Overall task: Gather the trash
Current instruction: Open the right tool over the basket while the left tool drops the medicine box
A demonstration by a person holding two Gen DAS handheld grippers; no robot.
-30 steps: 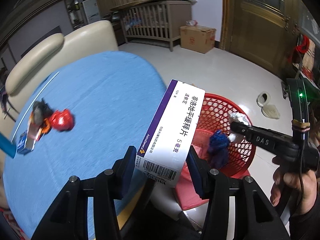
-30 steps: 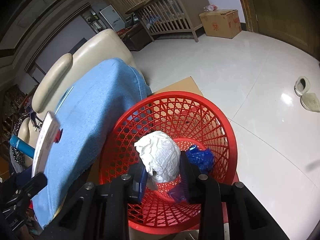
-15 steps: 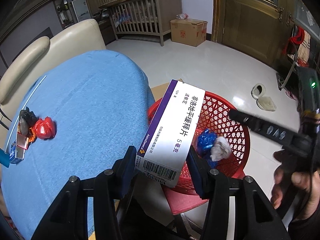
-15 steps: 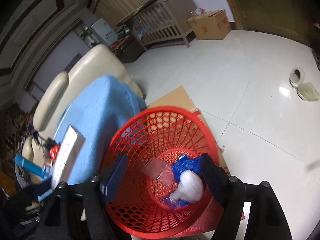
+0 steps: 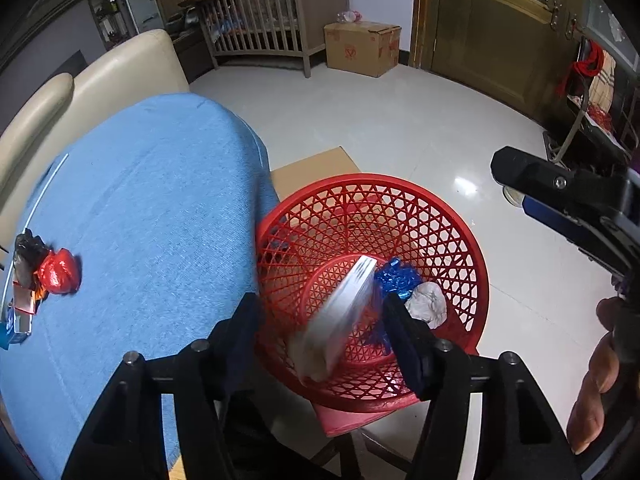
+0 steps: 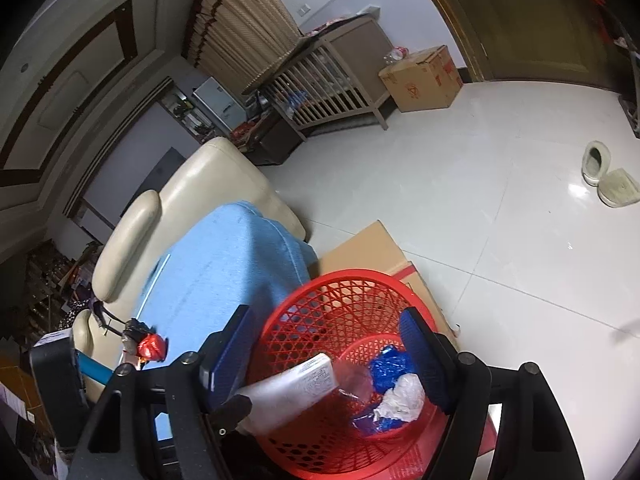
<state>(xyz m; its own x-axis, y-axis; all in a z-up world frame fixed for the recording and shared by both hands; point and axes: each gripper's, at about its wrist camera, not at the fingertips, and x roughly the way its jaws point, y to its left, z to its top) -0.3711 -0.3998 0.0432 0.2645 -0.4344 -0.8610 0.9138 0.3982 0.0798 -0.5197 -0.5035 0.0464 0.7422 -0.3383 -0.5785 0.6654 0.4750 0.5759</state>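
Note:
A red mesh basket stands on the floor beside the blue-clothed table. My left gripper hangs over it with its jaws opening. The white medicine box, blurred, tips down between the fingers into the basket, free of the pads. My right gripper is open and holds nothing above the basket. A white paper ball and a blue wrapper lie at the bottom. A red crumpled wrapper and small scraps sit at the table's far left.
A flat cardboard sheet lies under the basket. A cream sofa backs the table. Across the white tiled floor are a wooden crib, a cardboard box and slippers. A person's hand holds the right gripper.
The left jaws have widened and the medicine box has slipped from an upright grip down into the basket. The right gripper let the paper ball drop, opened and rose.

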